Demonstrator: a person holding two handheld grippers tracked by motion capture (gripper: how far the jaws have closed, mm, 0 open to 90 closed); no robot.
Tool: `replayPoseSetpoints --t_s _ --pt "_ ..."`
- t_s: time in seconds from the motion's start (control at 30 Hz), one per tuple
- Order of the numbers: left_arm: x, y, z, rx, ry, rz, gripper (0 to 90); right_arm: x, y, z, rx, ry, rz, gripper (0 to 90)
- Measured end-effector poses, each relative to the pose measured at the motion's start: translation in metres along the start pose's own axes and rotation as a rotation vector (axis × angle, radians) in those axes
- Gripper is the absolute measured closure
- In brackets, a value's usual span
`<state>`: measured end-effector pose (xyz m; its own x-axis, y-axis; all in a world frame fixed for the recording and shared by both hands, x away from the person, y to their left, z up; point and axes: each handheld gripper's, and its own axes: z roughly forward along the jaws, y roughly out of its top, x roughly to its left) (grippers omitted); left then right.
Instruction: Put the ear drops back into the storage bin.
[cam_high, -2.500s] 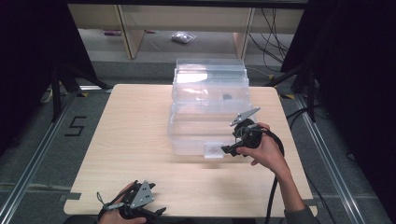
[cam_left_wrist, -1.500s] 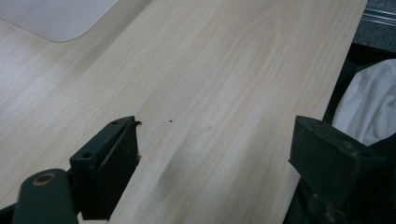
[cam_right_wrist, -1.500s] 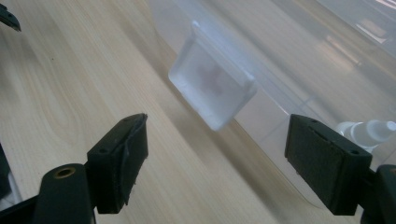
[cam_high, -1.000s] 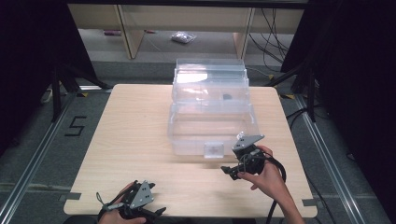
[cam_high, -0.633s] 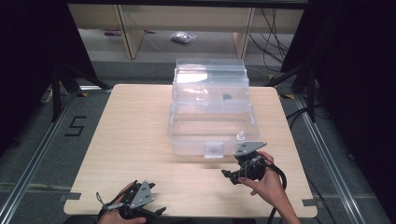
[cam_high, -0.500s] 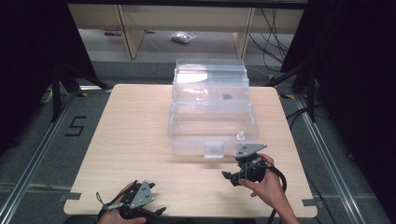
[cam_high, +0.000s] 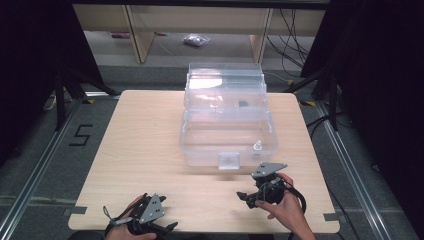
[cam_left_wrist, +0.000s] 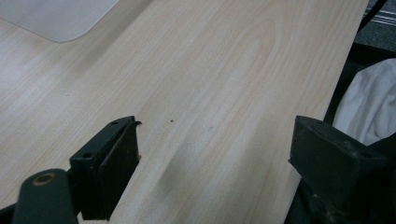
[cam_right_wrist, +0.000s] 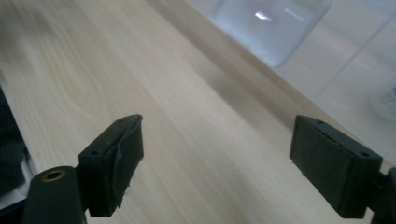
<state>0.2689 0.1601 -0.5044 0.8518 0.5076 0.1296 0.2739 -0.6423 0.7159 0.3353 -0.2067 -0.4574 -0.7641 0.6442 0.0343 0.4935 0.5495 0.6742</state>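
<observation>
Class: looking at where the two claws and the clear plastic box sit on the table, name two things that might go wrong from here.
1. The right claw sits open just in front of the clear plastic box; a careless forward move might knock its front latch or shove the box.
2. The left claw lies at the table near edge, so it might slip off.

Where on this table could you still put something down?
The table is bare along its whole left side, beside the clear box. The near strip between the left gripper and right gripper is free too. Only the middle-back, under the box, is taken.
</observation>
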Motion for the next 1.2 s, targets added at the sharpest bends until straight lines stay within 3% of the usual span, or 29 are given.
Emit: replayPoseSetpoints --t_s 0.07,0.1,0.13,0.17,0.23,0.27,0.4,0.6,0.63,0.7,0.73,0.77,0.83,0.93,1.0,1.17,1.2 --pt "0.000 0.000 0.000 0.000 -0.001 0.000 15.2 0.001 -0.006 -0.001 0.001 0.011 -0.002 17.1" --pt "0.001 0.000 0.000 0.001 0.002 0.014 15.2 0.001 -0.008 0.000 -0.027 0.011 -0.014 17.2" --pt "0.001 0.000 0.000 -0.003 0.000 0.014 15.2 0.003 -0.009 -0.002 -0.022 -0.011 0.005 16.7" --pt "0.000 0.000 0.000 -0.004 -0.001 -0.001 15.1 0.004 -0.010 -0.003 -0.020 -0.012 0.000 16.2" --pt "0.001 0.000 0.000 0.000 0.002 0.011 15.2 0.002 -0.013 -0.003 -0.014 0.001 -0.022 16.1" --pt "0.001 0.000 0.000 0.000 0.003 0.011 15.2 0.004 -0.015 -0.004 -0.017 -0.007 -0.002 16.1" --pt "0.000 0.000 0.000 0.001 0.003 0.002 15.2 0.004 -0.020 -0.005 -0.020 -0.017 -0.020 16.2" --pt "0.000 0.000 0.000 -0.001 0.002 0.000 15.2 0.004 -0.028 -0.010 -0.003 -0.013 0.029 16.1" --pt "0.001 0.000 0.000 -0.001 0.004 0.016 15.2 0.004 -0.029 -0.010 -0.002 -0.007 0.019 16.1" --pt "0.000 0.000 0.000 0.000 0.003 0.001 15.1 0.003 -0.032 -0.009 -0.024 -0.022 0.011 16.1" --pt "0.000 0.000 0.000 0.000 0.001 -0.002 15.1 0.005 -0.034 -0.011 0.000 -0.010 0.034 16.1" --pt "0.000 0.000 0.000 0.001 0.003 0.000 15.2 0.004 -0.035 -0.011 -0.005 -0.014 0.016 16.1" --pt "0.001 0.000 0.000 -0.001 0.003 0.011 15.1 0.005 -0.038 -0.012 -0.022 -0.027 0.026 16.1" --pt "0.001 0.000 0.000 -0.001 0.004 0.015 15.1 0.004 -0.041 -0.014 -0.010 -0.016 0.013 16.1" --pt "0.000 0.000 0.000 0.001 0.003 -0.001 15.2 0.005 -0.044 -0.015 -0.011 -0.017 0.025 16.1" --pt "0.000 0.000 0.000 -0.011 0.002 0.010 15.1 0.006 -0.051 -0.017 0.009 -0.024 0.057 16.1" --pt "-0.001 0.000 0.001 -0.009 0.000 -0.006 15.1 0.006 -0.052 -0.018 0.019 -0.024 0.053 16.1"
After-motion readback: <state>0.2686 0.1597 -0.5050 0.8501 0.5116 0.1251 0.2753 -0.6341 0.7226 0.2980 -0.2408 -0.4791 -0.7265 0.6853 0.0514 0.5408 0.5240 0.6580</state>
